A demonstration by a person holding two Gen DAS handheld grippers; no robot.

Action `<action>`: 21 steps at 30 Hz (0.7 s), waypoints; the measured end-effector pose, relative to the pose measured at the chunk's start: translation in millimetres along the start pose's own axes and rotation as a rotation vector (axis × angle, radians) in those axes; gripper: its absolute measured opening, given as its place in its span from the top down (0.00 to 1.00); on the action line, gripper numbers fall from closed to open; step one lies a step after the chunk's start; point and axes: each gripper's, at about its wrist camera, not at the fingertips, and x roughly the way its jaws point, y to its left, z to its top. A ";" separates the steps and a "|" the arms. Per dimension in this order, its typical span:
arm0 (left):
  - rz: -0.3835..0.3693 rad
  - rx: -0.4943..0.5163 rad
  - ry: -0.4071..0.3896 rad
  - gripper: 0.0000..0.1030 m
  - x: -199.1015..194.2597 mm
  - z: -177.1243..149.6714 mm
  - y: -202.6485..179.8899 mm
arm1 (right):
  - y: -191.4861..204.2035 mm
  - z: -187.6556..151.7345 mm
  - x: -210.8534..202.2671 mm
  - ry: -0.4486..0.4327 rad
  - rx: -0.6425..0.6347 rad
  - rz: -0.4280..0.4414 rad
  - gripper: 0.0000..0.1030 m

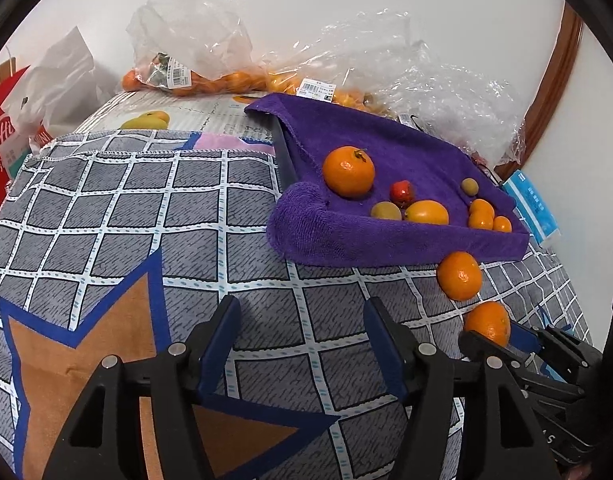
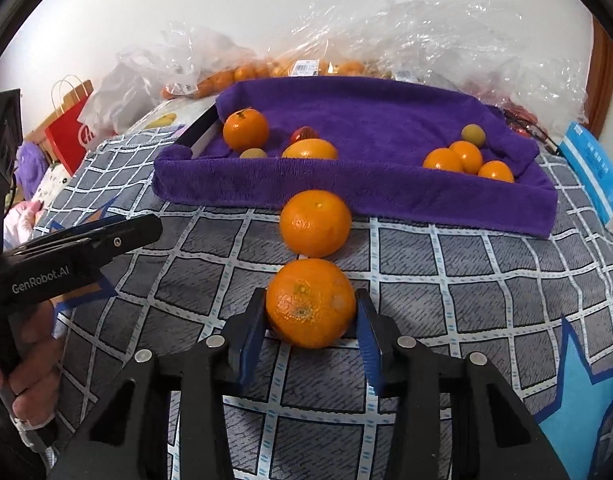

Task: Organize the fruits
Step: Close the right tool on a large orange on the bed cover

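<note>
A tray draped in a purple towel (image 1: 390, 248) (image 2: 346, 192) holds a large orange (image 1: 348, 171) (image 2: 245, 129), a red fruit (image 1: 401, 193), green fruits and several small oranges (image 2: 454, 159). Two oranges lie on the checked cloth in front of it. My right gripper (image 2: 311, 308) is shut on the nearer orange (image 2: 310, 303) (image 1: 488, 322). The other orange (image 2: 315, 223) (image 1: 459, 275) rests just beyond it. My left gripper (image 1: 302, 316) is open and empty above the cloth, left of these oranges.
Clear plastic bags of oranges (image 1: 202, 80) lie behind the tray by the wall. A red paper bag (image 1: 2, 136) stands at the far left. A blue packet (image 1: 532, 208) lies right of the tray. A yellow fruit (image 1: 146, 120) sits at the back.
</note>
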 end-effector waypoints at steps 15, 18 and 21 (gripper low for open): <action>-0.046 0.007 0.070 0.42 -4.3 -4.0 -21.9 | -70.5 -9.5 -32.0 -0.104 0.052 -0.119 0.59; -0.054 0.037 0.061 0.42 -4.8 -3.9 -42.0 | -91.0 -11.9 -35.5 -0.122 0.080 -0.149 0.59; -0.052 0.063 0.078 0.41 4.8 -3.2 -61.7 | -106.7 -15.6 -37.1 -0.129 0.112 -0.163 0.59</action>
